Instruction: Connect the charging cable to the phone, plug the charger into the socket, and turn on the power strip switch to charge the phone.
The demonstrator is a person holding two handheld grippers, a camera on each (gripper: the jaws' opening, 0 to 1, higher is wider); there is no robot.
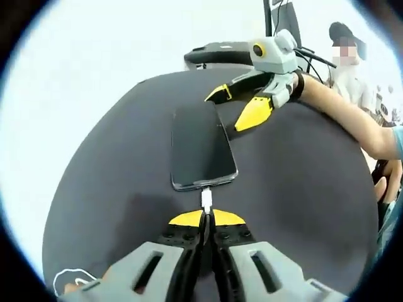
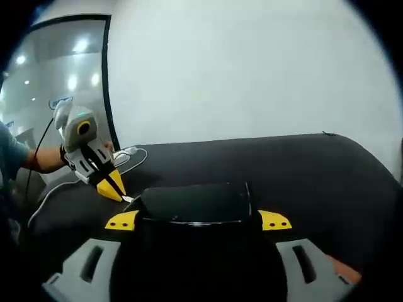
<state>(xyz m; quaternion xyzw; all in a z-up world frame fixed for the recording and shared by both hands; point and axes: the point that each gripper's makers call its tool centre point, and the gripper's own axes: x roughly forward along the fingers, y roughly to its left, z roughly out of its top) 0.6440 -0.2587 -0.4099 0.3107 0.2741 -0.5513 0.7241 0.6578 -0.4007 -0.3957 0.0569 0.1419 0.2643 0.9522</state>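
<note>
The flat black glossy slab phone (image 1: 201, 146) lies on the round table with a dark matte cloth top (image 1: 113, 189), its short lower edge turned toward the left gripper (image 1: 206, 218). A small white plastic cable plug (image 1: 206, 200) sits at the port in that edge, and the left gripper's yellow-tipped grey jaws are pressed together on the plug, just short of the phone's rim. In the right gripper view the same gripper (image 2: 116, 190) comes in from the left, a person's hand behind it, its yellow tips meeting at the phone's (image 2: 195, 204) end.

The right gripper (image 1: 242, 105) reaches in at the phone's far end; its jaws stand spread, one yellow tip on each long side of the phone. In its own view the right gripper (image 2: 198, 220) straddles the dark slab, yellow pads showing at either side, though whether they press the edges cannot be told.

A thin white cable (image 2: 132, 156) loops loosely on the cloth behind the left gripper, and another curl of it (image 1: 72, 279) shows at the table's near edge. A dark flat object (image 1: 217, 53) lies past the table's far rim. Behind rises a plain pale wall (image 2: 252, 69) and a black-framed glass partition (image 2: 108, 75).
</note>
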